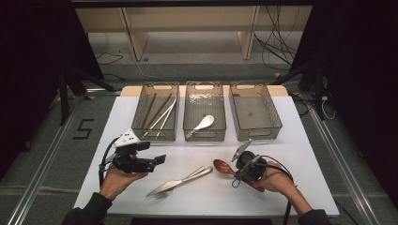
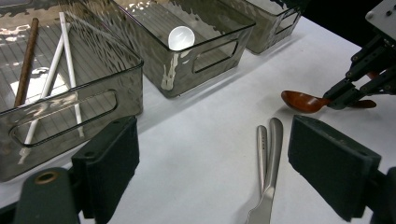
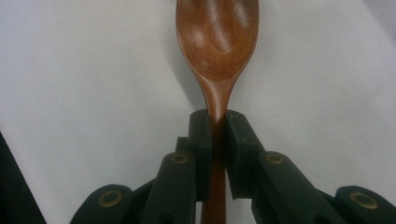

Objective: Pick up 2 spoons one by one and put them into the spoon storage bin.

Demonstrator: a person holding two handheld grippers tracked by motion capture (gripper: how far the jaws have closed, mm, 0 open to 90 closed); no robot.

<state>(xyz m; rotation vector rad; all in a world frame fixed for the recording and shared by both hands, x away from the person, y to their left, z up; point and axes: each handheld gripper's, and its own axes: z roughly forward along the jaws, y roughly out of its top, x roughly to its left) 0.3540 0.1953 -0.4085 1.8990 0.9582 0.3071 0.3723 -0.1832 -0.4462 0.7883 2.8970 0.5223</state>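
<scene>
**Narrow grip on the spoon's neck**

On the white tabletop (image 1: 300, 187), the right gripper (image 3: 217, 123) clamps the wooden spoon (image 3: 217, 42) just below its bowl; lifted, it could pivot and slip. The left gripper (image 2: 212, 163) hovers open.

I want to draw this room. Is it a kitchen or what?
Probably a lab or recording set, not a kitchen: a white table ringed by black curtains, loose cables on the floor, and three clear sorting bins for cutlery like the wooden spoon.

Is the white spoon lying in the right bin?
No, the white spoon lies in the middle bin; the right bin holds nothing.
</scene>
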